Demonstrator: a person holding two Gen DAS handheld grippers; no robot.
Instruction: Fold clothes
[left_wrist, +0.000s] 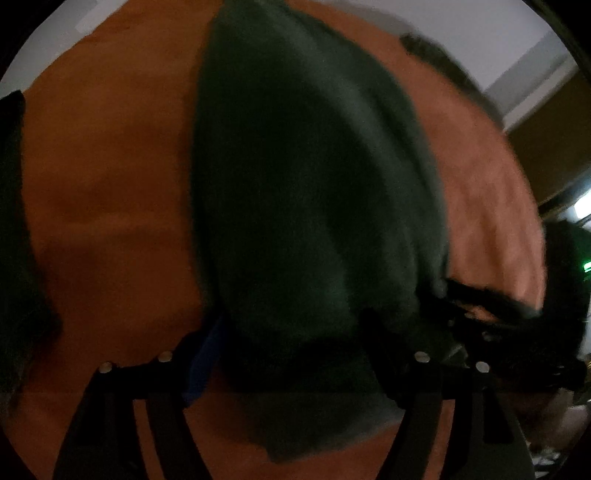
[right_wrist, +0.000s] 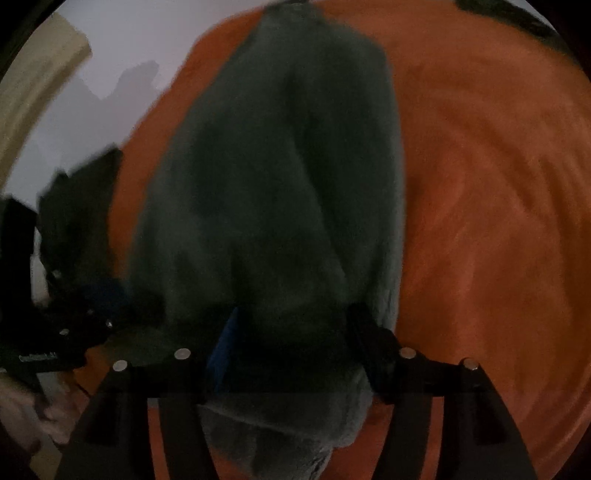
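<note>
Both the left gripper (left_wrist: 291, 354) and right gripper (right_wrist: 291, 350) have their jaws pinching the dark green garment (left_wrist: 303, 184), which drapes ahead onto the orange surface (left_wrist: 110, 184). Soft, light, limp fabric; best held at edges or corners.

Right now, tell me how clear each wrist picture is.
Left wrist view: dim, motion-smeared; the green garment and orange cover bulge with fisheye curve. Right wrist view: dimmer, streakier; the garment looks greyer, the cover's folds smear into arcs.
</note>
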